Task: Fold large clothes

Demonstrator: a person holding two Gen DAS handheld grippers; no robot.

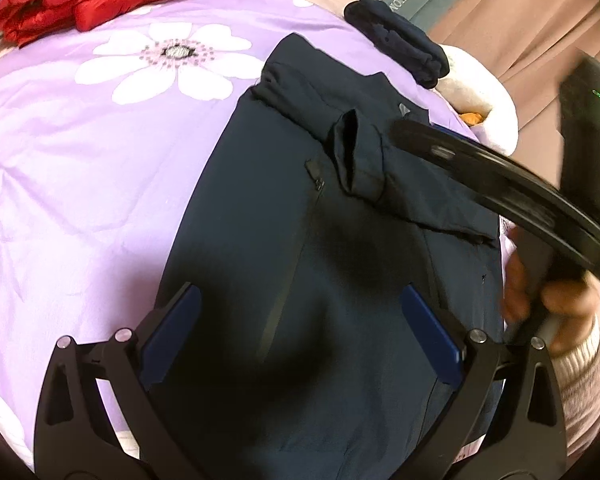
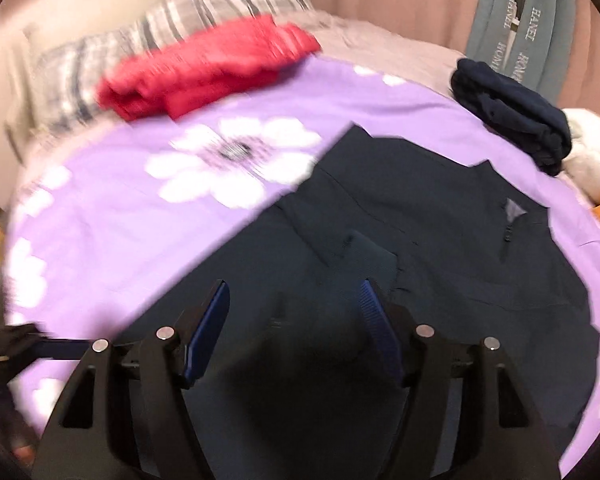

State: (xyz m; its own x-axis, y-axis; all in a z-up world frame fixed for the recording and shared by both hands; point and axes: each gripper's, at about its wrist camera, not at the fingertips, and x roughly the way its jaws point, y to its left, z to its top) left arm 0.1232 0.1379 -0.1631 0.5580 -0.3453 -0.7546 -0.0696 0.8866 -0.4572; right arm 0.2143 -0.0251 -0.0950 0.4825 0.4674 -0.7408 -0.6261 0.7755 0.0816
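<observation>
On the bed, across a purple floral duvet (image 1: 80,168), a dark navy jacket (image 1: 300,240) lies spread face up, collar toward the far side, and both tools hover over it. From the left wrist view, the left claw (image 1: 300,320) has its blue pads wide apart above the lower body of the garment, nothing between them, nothing gripped. The right claw (image 2: 296,332) stands apart too, its pads above the cloth with no fabric pinched; that view is smeared by motion blur, so finer contact is hard to call. A sleeve (image 1: 356,152) is already laid in across the chest, cuff pointing up toward the collar, so the first inward fold on that side looks done. The other side seems flat, though whether its sleeve is tucked under cannot be made out. What remains, by the look of it: squaring the sides and bringing the hem up to halve the body. At the far edge, a red puffer jacket (image 2: 204,68) sits bundled near the striped pillows (image 2: 160,32), and a dark rolled garment (image 2: 512,112) rests by the bed's corner, both apparently dealt with. The person's hand (image 1: 556,300) grips the right tool's handle at the frame edge.
</observation>
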